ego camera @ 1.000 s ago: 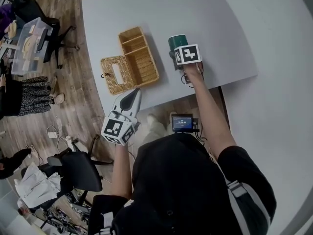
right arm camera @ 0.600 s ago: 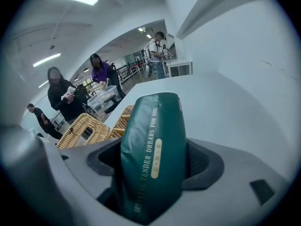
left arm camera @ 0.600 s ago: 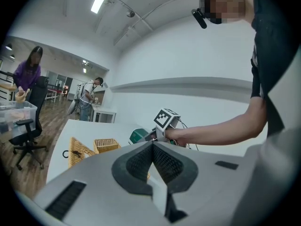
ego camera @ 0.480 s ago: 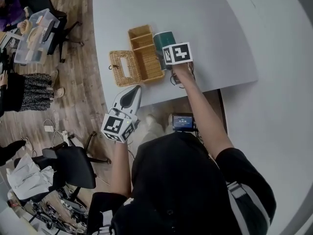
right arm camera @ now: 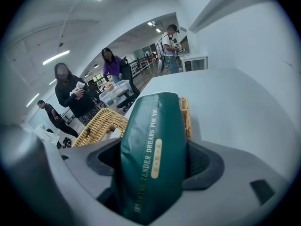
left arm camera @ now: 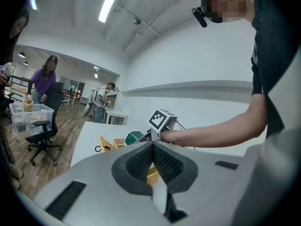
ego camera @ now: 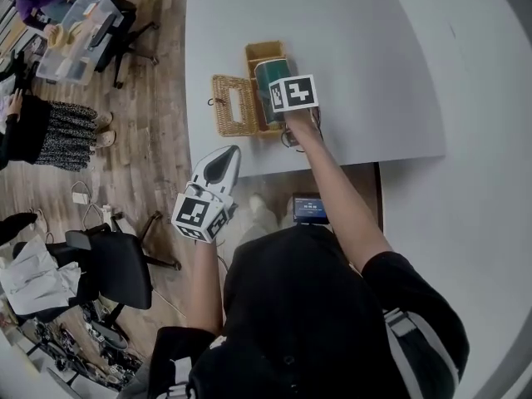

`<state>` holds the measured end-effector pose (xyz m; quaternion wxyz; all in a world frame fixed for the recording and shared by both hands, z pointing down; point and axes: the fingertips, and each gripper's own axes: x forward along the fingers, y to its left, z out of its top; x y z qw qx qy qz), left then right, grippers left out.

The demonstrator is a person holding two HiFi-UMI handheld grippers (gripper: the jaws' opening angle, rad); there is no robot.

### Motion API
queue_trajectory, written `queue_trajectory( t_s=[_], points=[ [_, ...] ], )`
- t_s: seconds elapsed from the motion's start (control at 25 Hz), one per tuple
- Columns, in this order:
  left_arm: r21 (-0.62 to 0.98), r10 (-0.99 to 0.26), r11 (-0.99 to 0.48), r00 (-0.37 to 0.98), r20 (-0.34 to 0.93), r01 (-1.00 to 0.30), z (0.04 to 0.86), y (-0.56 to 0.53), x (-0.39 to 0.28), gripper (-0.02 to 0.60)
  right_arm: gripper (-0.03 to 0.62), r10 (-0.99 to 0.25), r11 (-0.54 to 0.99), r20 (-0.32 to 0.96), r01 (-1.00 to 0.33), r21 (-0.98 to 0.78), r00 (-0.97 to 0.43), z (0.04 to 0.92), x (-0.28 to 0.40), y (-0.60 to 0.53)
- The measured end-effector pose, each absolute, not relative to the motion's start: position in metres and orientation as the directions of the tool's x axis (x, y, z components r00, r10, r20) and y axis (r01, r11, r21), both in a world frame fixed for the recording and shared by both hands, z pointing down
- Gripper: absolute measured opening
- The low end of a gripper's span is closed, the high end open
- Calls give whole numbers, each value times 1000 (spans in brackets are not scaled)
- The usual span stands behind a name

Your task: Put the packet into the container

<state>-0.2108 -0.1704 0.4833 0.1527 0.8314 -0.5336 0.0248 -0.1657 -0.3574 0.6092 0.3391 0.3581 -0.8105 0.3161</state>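
Note:
My right gripper (ego camera: 279, 90) is shut on a dark green packet (ego camera: 270, 77) and holds it over the open wicker container (ego camera: 259, 54) on the white table (ego camera: 366, 48). The container's lid (ego camera: 231, 106) lies flipped open to its left. In the right gripper view the packet (right arm camera: 153, 149) fills the space between the jaws, with the container (right arm camera: 185, 114) and its lid (right arm camera: 101, 124) just beyond. My left gripper (ego camera: 221, 161) hangs off the table's near edge, its pads (left arm camera: 162, 163) together with nothing held. From there the packet (left arm camera: 133, 136) and container (left arm camera: 109, 144) show ahead.
A small device with a lit screen (ego camera: 309, 209) hangs at the person's chest. Off the table to the left are a wooden floor, a clear plastic bin (ego camera: 75, 36) on a chair, a black office chair (ego camera: 116, 264) and several people.
My right gripper has carried the green packet leftwards, from beside the container's right wall to over its open top. The left gripper has stayed where it was.

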Motion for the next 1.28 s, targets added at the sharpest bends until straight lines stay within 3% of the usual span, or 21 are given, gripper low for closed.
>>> queue_trajectory(
  t_s=[0.64, 0.96, 1.28],
  points=[
    [235, -890, -346, 397, 223, -908, 498, -150, -231, 2, 394, -358, 499, 831, -839, -216, -426, 673, -172, -343],
    [241, -894, -341, 393, 217, -909, 499, -146, -238, 3, 431, -406, 553, 807, -818, -156, -429, 669, -175, -341],
    [233, -886, -372, 418, 199, -899, 495, -146, -228, 2, 415, -441, 567, 756, -803, -183, -483, 632, -164, -336]
  ],
)
